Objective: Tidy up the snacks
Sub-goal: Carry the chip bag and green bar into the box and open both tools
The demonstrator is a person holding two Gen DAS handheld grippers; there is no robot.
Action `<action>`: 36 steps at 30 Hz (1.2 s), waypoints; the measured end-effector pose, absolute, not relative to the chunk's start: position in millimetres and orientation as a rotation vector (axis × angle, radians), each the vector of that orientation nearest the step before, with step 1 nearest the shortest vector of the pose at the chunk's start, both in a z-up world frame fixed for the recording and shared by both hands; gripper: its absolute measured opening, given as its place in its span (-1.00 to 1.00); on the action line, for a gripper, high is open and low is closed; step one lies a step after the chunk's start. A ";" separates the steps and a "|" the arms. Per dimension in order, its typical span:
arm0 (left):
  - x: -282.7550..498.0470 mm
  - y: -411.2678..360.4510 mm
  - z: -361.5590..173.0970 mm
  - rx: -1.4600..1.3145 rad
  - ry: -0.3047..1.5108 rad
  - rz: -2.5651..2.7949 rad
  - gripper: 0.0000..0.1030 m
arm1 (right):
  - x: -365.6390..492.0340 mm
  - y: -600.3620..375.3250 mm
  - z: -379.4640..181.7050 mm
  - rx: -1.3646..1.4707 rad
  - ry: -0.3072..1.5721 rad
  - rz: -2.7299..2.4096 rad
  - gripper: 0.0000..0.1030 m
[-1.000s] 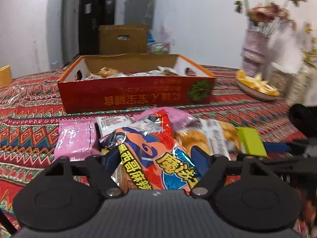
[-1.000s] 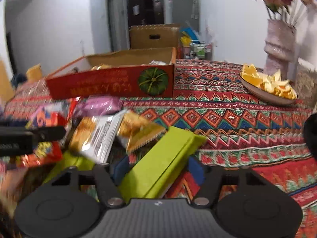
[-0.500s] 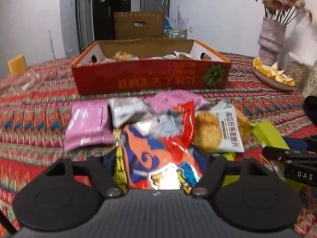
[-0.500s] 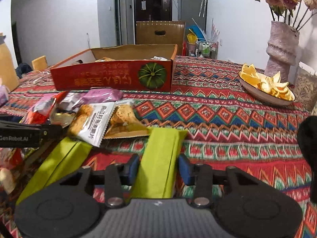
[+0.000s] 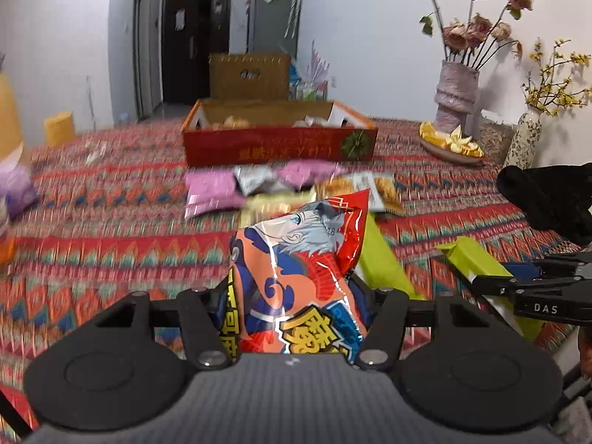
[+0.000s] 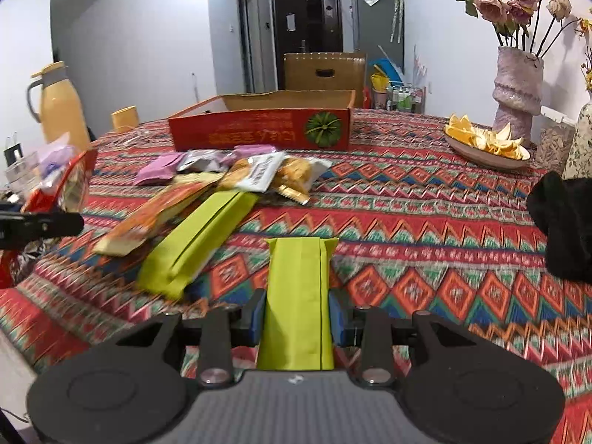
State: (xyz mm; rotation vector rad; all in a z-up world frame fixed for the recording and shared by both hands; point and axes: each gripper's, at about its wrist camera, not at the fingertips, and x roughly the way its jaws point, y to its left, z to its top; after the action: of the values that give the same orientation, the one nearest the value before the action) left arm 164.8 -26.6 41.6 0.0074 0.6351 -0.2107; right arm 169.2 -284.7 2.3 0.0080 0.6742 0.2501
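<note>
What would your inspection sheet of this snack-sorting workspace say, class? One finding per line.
Surface: table under a patterned red cloth.
Job's things: red cardboard tray at the far side, some packets inside; loose pile of snack packets in front of it; one green bar lying flat on the cloth.
Clutter: dish of orange peel, flower vase, yellow jug.
Grippers: left claw has just been closing, its pads gripping an orange cartoon snack bag; right claw shut on a second green bar.
Cables: nothing seen.
Surroundings: white walls, dark door, brown box behind the table.
</note>
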 end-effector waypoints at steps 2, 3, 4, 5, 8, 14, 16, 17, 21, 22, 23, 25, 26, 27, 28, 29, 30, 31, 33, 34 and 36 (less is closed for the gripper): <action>157.5 -21.6 39.1 -0.016 0.655 -0.186 0.16 | 158.4 -282.3 2.9 0.006 0.673 0.259 -0.34; 152.3 -20.1 38.7 -0.019 0.656 -0.176 0.16 | 154.1 -281.7 3.7 0.007 0.672 0.265 -0.34; 147.1 -18.7 38.5 -0.018 0.655 -0.170 0.16 | 148.1 -280.0 4.4 0.008 0.669 0.272 -0.34; 142.9 -16.9 38.3 -0.020 0.652 -0.167 0.16 | 143.6 -279.1 5.4 0.009 0.668 0.275 -0.34; 134.4 -12.4 37.7 -0.024 0.649 -0.168 0.16 | 133.8 -276.5 8.6 0.008 0.665 0.289 -0.34; 135.0 -3.3 36.4 -0.039 0.652 -0.150 0.16 | 129.0 -270.8 13.0 -0.003 0.655 0.286 -0.34; 138.9 1.1 37.7 -0.045 0.649 -0.157 0.16 | 132.0 -270.5 16.8 -0.007 0.646 0.285 -0.34; 142.7 2.5 38.5 -0.046 0.646 -0.160 0.16 | 134.6 -270.7 19.3 -0.012 0.640 0.284 -0.34; 161.4 8.0 43.9 -0.043 0.628 -0.162 0.16 | 150.6 -273.0 31.3 -0.055 0.608 0.259 -0.34; 168.3 9.9 47.7 -0.041 0.618 -0.167 0.16 | 156.3 -275.3 36.7 -0.059 0.595 0.257 -0.34; 173.4 11.0 50.6 -0.040 0.612 -0.169 0.16 | 160.9 -276.9 41.3 -0.058 0.585 0.255 -0.34; 188.2 14.7 60.1 -0.030 0.586 -0.175 0.16 | 173.0 -281.8 53.1 -0.062 0.558 0.254 -0.34; 196.0 16.1 64.7 -0.028 0.575 -0.172 0.16 | 180.1 -284.0 59.6 -0.071 0.542 0.251 -0.34; 203.3 17.2 69.5 -0.025 0.567 -0.171 0.16 | 187.2 -285.6 66.0 -0.086 0.530 0.248 -0.34; 213.6 19.9 76.7 -0.028 0.556 -0.175 0.16 | 195.4 -286.8 72.8 -0.102 0.514 0.243 -0.34; 221.4 21.9 82.9 -0.030 0.547 -0.179 0.16 | 203.0 -288.7 79.6 -0.114 0.498 0.237 -0.34; 230.0 24.2 90.1 -0.030 0.535 -0.184 0.16 | 210.3 -290.3 86.1 -0.122 0.485 0.235 -0.34; 240.1 26.1 99.0 -0.026 0.518 -0.188 0.16 | 218.8 -292.7 94.5 -0.130 0.466 0.235 -0.34; 255.9 26.5 112.1 -0.001 0.487 -0.188 0.16 | 236.6 -297.1 110.4 -0.135 0.438 0.244 -0.34; 267.2 26.3 118.8 0.015 0.477 -0.176 0.16 | 247.1 -299.4 118.6 -0.137 0.424 0.256 -0.34; 290.3 26.0 129.3 0.033 0.472 -0.168 0.16 | 267.7 -302.9 132.7 -0.132 0.409 0.283 -0.33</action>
State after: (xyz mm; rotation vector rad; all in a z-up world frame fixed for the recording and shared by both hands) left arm 290.3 26.0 129.3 0.0335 0.4724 -0.1677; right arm 267.7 -302.9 132.7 -0.1316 0.4094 0.2828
